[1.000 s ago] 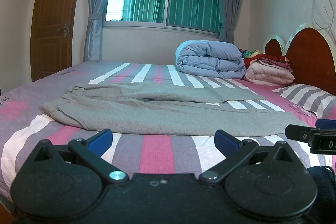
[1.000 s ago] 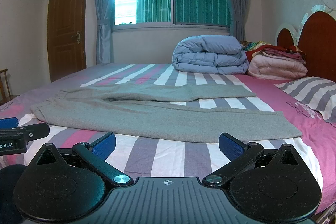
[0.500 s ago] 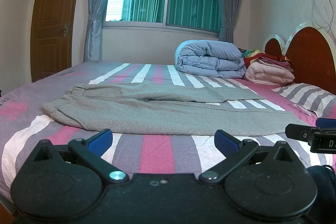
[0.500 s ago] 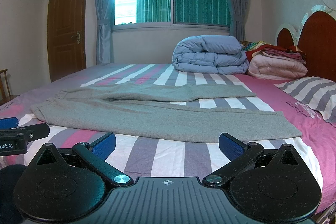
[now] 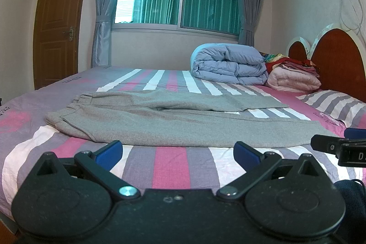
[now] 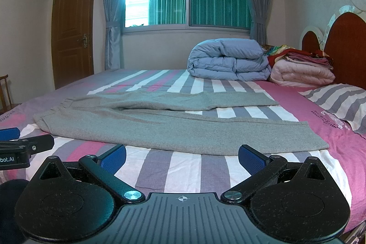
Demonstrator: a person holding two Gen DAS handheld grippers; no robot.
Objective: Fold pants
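Nothing is shifting between the earlier frames and this one: both grippers are staying where they were, and the grey knit pants (image 5: 173,122) are lying as before on the bed with the pink, grey and white striped sheet (image 5: 171,166).

The left gripper (image 5: 177,151) is hovering over the near edge of the bed, its blue-padded fingers (image 5: 108,151) spread wide apart and holding nothing. The right gripper (image 6: 181,156) is hovering beside it over the same edge, its own blue-padded fingers (image 6: 251,158) likewise spread and empty. Each gripper is showing at the margin of the other's view.

The pants are lying flat, just beyond the fingers, with their long axis running across the bed parallel to the near edge. The elastic waistband (image 5: 75,104) is pointing toward the foot of the bed on the left, and the leg hems (image 6: 306,136) are pointing toward the headboard end on the right. The two legs are splaying apart, the nearer leg reaching further right than the farther one (image 6: 205,101).

At the far edge of the bed a folded pale blue quilt (image 5: 228,66) is sitting, with a folded pink blanket (image 5: 295,81) touching it on the headboard side. A striped pillow (image 5: 336,104) is resting near the dark wooden headboard (image 5: 338,61).
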